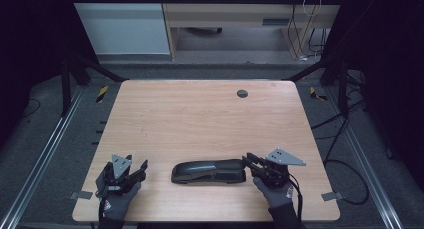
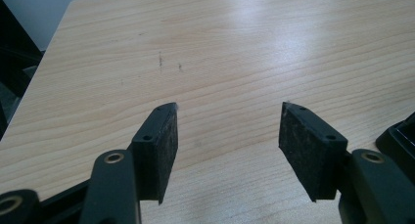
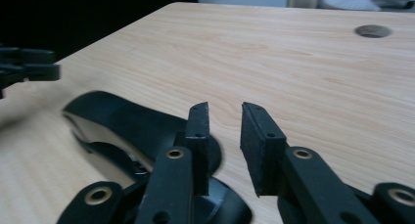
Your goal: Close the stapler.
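Note:
A black stapler (image 1: 209,171) lies lengthwise near the front edge of the wooden table (image 1: 200,114). My right gripper (image 1: 251,164) is at its right end, held in a gloved hand. In the right gripper view the stapler (image 3: 127,126) lies to the left of and below the jaws, and my right gripper (image 3: 224,111) is open, a narrow gap with bare table between its pads. My left gripper (image 1: 141,171) rests left of the stapler, a short gap away from it. In its own view my left gripper (image 2: 227,131) is wide open over bare wood, with the stapler's end (image 2: 403,136) at the right edge.
A round cable hole (image 1: 242,93) sits in the table's far right part. Bare wood stretches between it and the stapler. Dark floor with cables (image 1: 345,169) and metal rails (image 1: 40,159) surrounds the table. A wooden desk (image 1: 225,14) stands beyond the far edge.

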`<action>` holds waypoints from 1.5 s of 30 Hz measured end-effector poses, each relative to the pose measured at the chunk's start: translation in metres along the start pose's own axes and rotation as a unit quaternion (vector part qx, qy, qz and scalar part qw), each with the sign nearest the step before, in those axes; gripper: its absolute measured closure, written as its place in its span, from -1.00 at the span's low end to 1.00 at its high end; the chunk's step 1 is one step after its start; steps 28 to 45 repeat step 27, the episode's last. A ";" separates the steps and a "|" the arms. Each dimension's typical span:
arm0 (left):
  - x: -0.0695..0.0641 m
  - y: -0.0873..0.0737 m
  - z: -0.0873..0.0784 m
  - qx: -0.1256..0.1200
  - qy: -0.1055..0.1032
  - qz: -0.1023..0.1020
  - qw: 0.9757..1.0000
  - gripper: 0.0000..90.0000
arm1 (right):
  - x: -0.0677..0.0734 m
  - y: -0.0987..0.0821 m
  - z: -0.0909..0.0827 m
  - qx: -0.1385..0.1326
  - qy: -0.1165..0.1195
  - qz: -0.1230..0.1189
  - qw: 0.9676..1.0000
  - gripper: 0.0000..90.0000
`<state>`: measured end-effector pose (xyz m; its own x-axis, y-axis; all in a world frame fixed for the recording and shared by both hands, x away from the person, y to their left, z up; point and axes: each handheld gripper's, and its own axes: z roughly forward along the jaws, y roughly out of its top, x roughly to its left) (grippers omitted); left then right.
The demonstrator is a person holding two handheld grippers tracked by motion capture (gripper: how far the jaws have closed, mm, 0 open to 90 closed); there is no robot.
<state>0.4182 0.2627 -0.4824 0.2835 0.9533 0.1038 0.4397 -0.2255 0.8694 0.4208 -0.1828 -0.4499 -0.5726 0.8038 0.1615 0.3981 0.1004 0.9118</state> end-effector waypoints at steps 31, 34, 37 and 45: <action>0.029 -0.008 0.016 0.071 -0.014 -0.012 0.997 -0.39 | -0.088 -0.041 -0.021 0.060 -0.168 0.044 0.983 -0.14; 0.029 -0.008 0.016 0.071 -0.014 -0.012 0.997 -0.39 | -0.088 -0.041 -0.021 0.060 -0.168 0.044 0.983 -0.14; 0.029 -0.008 0.016 0.071 -0.014 -0.012 0.997 -0.39 | -0.088 -0.041 -0.021 0.060 -0.168 0.044 0.983 -0.14; 0.029 -0.008 0.016 0.071 -0.014 -0.012 0.997 -0.39 | -0.088 -0.041 -0.021 0.060 -0.168 0.044 0.983 -0.14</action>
